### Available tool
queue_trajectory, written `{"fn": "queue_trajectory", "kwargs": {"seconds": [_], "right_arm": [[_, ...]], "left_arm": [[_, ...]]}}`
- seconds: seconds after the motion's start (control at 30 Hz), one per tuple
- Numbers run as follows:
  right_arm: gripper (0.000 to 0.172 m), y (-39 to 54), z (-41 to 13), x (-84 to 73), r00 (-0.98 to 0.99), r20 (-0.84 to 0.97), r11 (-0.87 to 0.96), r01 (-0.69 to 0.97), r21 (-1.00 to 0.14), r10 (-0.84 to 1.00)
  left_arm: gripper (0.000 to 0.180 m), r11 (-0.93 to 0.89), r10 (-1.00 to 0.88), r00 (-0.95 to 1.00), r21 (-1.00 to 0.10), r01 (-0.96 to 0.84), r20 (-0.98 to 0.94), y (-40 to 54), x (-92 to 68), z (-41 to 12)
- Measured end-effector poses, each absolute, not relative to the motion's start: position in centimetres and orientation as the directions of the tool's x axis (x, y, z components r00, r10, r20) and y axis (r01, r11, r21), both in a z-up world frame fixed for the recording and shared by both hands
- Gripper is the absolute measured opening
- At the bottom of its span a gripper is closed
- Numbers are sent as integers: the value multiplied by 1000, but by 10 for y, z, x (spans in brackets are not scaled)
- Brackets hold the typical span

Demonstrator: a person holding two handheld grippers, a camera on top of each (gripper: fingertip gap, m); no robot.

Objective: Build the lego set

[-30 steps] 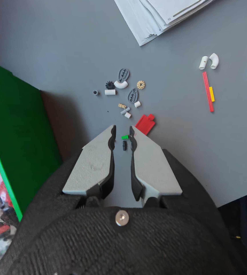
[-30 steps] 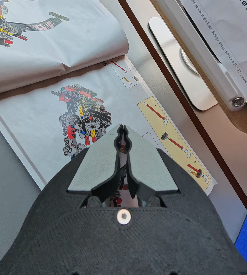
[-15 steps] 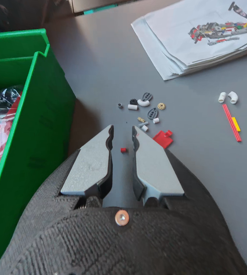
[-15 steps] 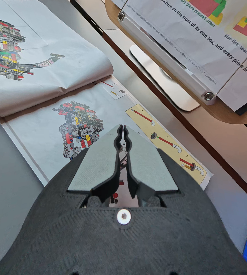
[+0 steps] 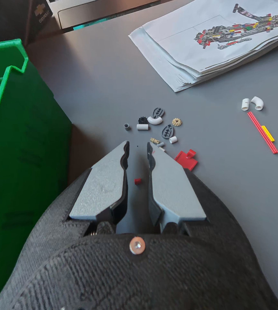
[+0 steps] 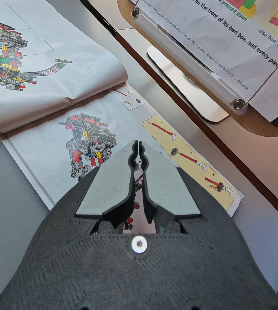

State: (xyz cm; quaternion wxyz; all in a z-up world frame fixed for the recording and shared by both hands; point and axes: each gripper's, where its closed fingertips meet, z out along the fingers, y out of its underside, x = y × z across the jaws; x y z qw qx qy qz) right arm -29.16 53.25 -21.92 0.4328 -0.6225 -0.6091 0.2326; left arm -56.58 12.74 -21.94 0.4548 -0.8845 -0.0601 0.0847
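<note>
left gripper (image 5: pixel 137 144): jaws parted, nothing gripped; one small red bush (image 5: pixel 137 181) lies on the grey table (image 5: pixel 101 83) between the fingers, untouched. frame centre: two white tubes, two grey oval plates, two gears. right: two red axles (image 5: pixel 262 132), one yellow. left: green bin (image 5: pixel 17 134). right gripper (image 6: pixel 138 142): tips closed, bare, over the open booklet (image 6: pixel 42 151).

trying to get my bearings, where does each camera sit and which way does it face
Left wrist view: sits on the left gripper, looks down over open fingers at small parts on the grey table, green bin to the left.
Right wrist view: sits on the right gripper, fingers shut, looks down at the open booklet.
Both views show the booklet and table.
</note>
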Motion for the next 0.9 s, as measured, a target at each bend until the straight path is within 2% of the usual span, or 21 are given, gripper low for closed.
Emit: {"fn": "queue_trajectory", "kwargs": {"seconds": [0.33,0.63,0.9], "right_arm": [[0,531,-221,-292,144,256,133,566,-813,956],[0,527,-223,-293,116,263,151,574,-805,958],[0,527,-223,-293,115,255,145,573,-806,960]], "left_arm": [[17,-620,42,998,-785,-12,-49,153,-545,-208],[17,-786,-191,978,-584,-204,-84,188,-527,-237],[13,-815,-196,979,-544,-199,-64,192,-542,-232]]}}
